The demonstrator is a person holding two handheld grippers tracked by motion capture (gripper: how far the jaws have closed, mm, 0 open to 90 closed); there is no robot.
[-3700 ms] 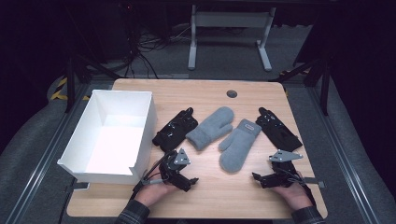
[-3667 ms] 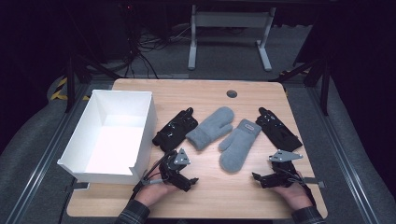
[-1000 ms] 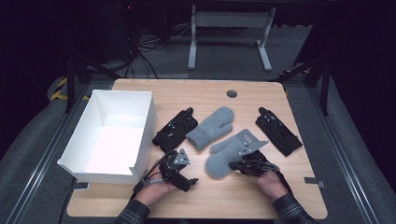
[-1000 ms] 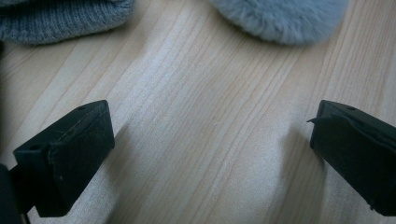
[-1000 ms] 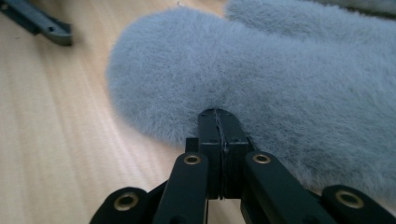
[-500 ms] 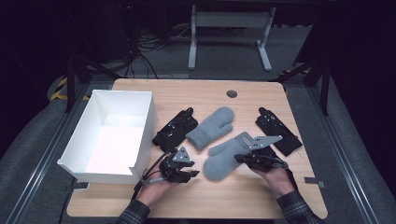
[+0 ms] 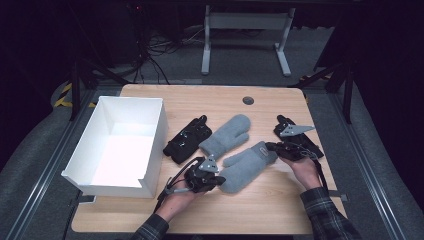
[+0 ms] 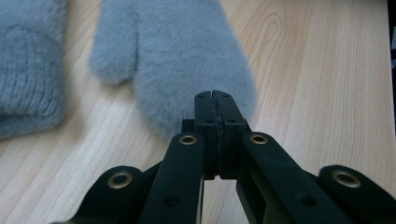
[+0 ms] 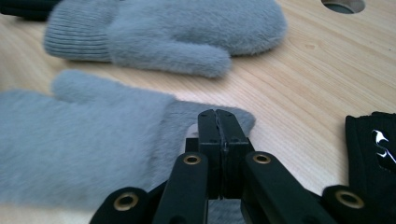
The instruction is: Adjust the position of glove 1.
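One grey mitten (image 7: 247, 167) lies slantwise near the counter's (image 7: 280, 210) front edge. The left hand-held gripper (image 7: 218, 178), jaws just closed, pinches its fingertip end. The right hand-held gripper (image 7: 270, 147) clamps its cuff.

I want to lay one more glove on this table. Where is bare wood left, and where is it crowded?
Free: the far strip of the light wooden table between the white open box and the round cable hole, and the near edge between the two forearms. Crowded: the middle, where two fluffy grey mittens lie between two black gloves.
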